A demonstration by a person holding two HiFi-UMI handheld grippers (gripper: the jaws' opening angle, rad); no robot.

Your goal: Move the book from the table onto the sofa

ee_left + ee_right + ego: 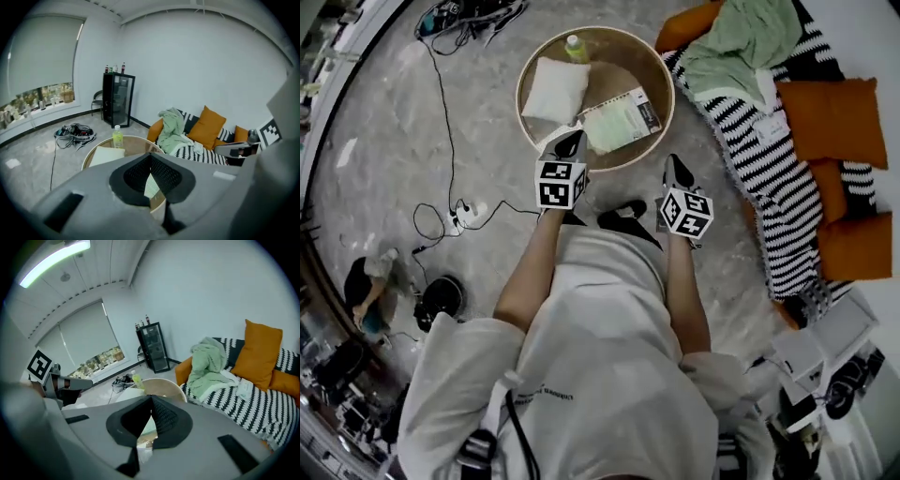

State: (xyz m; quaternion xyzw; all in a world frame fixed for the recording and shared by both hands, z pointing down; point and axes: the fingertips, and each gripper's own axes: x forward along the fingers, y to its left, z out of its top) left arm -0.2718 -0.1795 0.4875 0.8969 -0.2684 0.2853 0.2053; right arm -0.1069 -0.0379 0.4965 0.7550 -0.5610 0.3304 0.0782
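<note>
Noting a pale green, dark-spined book [622, 120] flat on the round surface [623, 52]; my left tool [570, 145] and right tool [678, 172] sit closed, empty

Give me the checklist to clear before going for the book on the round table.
1. Book lies flat on the table, nothing on top: ok.
2. Left gripper open for a grasp: not ok, jaws shut, empty.
3. Right gripper open: not ok, jaws shut, empty.
4. Bottle apart from the book: ok.
5. White cushion clear of the book's edge: cannot tell.
6. Bare striped spot on the sofa for setting it down: ok.
</note>
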